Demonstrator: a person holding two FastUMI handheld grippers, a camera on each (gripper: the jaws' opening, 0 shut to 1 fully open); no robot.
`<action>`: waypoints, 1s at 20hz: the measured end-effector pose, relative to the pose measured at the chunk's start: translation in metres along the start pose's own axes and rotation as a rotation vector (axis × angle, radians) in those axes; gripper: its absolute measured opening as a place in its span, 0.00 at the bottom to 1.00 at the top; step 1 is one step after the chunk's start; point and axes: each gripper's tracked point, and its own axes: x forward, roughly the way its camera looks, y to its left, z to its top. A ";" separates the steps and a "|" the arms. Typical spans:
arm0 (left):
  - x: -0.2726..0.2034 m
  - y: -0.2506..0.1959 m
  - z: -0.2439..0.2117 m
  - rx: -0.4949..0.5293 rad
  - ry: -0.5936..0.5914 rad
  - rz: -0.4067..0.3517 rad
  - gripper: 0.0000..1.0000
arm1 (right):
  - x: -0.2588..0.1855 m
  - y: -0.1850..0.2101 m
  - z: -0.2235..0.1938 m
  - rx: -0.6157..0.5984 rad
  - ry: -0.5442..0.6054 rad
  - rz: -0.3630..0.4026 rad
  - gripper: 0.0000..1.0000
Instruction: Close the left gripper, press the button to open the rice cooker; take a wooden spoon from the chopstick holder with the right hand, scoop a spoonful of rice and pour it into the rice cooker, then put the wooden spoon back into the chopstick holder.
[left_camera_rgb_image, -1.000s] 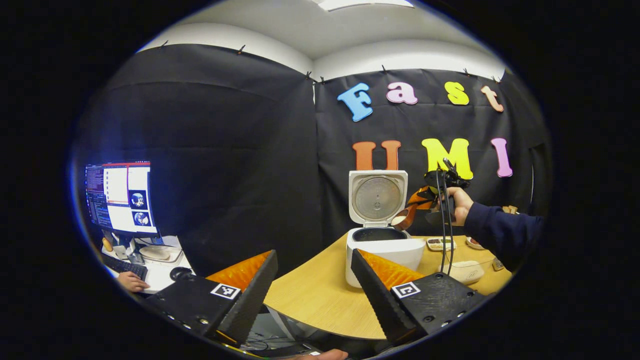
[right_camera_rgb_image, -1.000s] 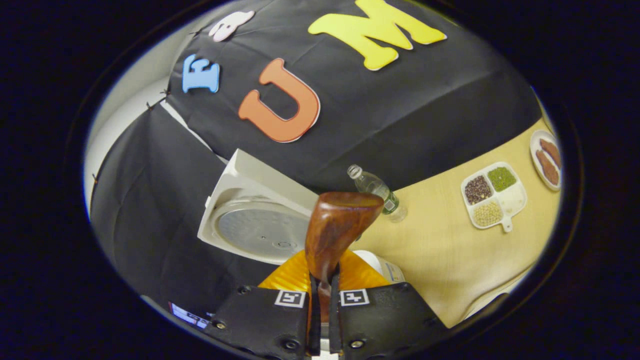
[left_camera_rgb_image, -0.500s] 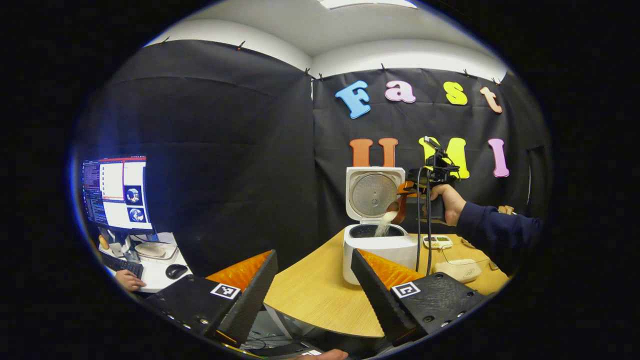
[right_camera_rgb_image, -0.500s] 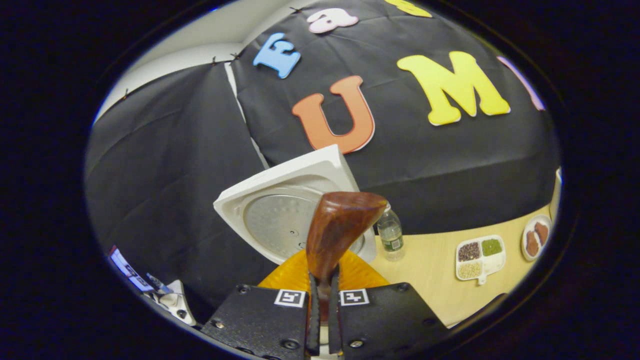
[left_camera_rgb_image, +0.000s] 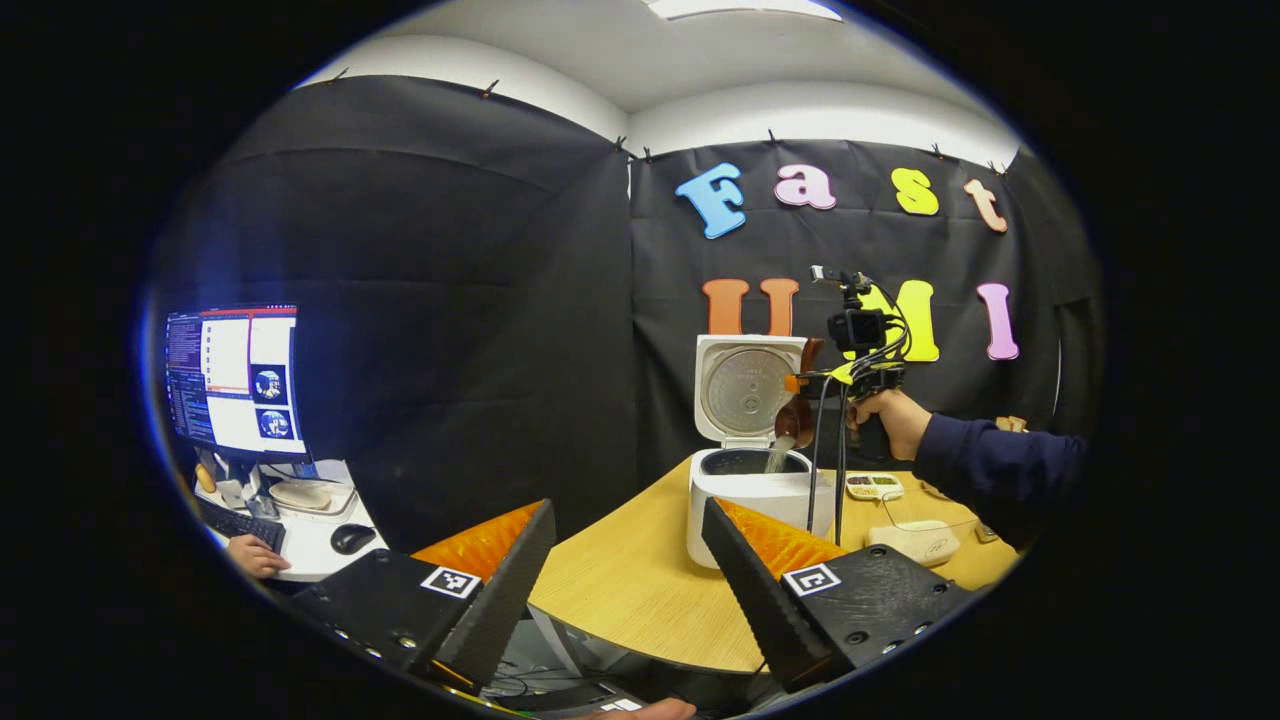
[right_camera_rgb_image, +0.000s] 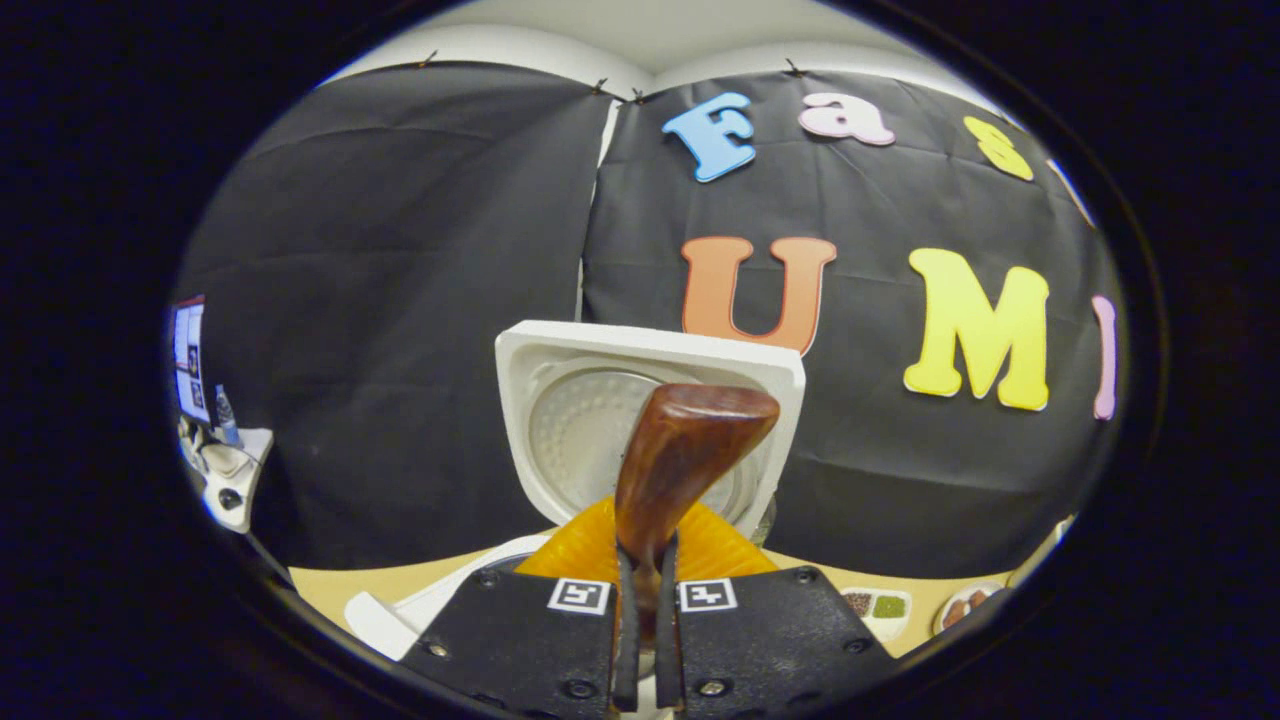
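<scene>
A: Which way is the wooden spoon (right_camera_rgb_image: 680, 455) pointing?

B: In the right gripper view its long axis is running straight out from between the fingers toward the raised lid (right_camera_rgb_image: 640, 410), the brown bowl at the far end. The right gripper (right_camera_rgb_image: 641, 560) is clenching its handle, both fingers pressing on it. In the left gripper view the same spoon (left_camera_rgb_image: 797, 405) is hanging bowl-down beside the lid, and a thin pale stream of rice (left_camera_rgb_image: 779, 455) is falling from it into the rice cooker (left_camera_rgb_image: 752, 490).

A: And the other tool?

B: The left gripper (left_camera_rgb_image: 625, 560) is standing wide apart, gripping nothing, low at the near edge of the table (left_camera_rgb_image: 630, 590).

A: What is the cooker sitting on?

B: A light wood-grain table with a rounded edge. The cooker is white and boxy, its lid standing upright with a round, dimpled metal plate inside. A hand (left_camera_rgb_image: 890, 420) in a dark sleeve (left_camera_rgb_image: 985, 470) is holding the right tool above it.

A: The rest of the room?

B: Black cloth is covering the walls. A lit monitor (left_camera_rgb_image: 237, 380) is standing on a side desk at the left, a mouse (left_camera_rgb_image: 350, 538) near it. A small divided dish (left_camera_rgb_image: 873, 486) of grains is lying behind the cooker.
</scene>
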 end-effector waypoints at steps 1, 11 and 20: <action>-0.001 0.004 0.000 0.004 -0.005 0.008 0.94 | -0.001 0.001 -0.002 -0.036 -0.001 0.000 0.12; -0.016 -0.002 0.003 0.005 -0.021 0.008 0.94 | -0.033 0.011 0.012 -0.192 -0.080 -0.007 0.12; -0.015 -0.043 0.011 0.016 -0.055 -0.058 0.94 | -0.132 -0.057 0.029 -0.092 -0.129 -0.037 0.13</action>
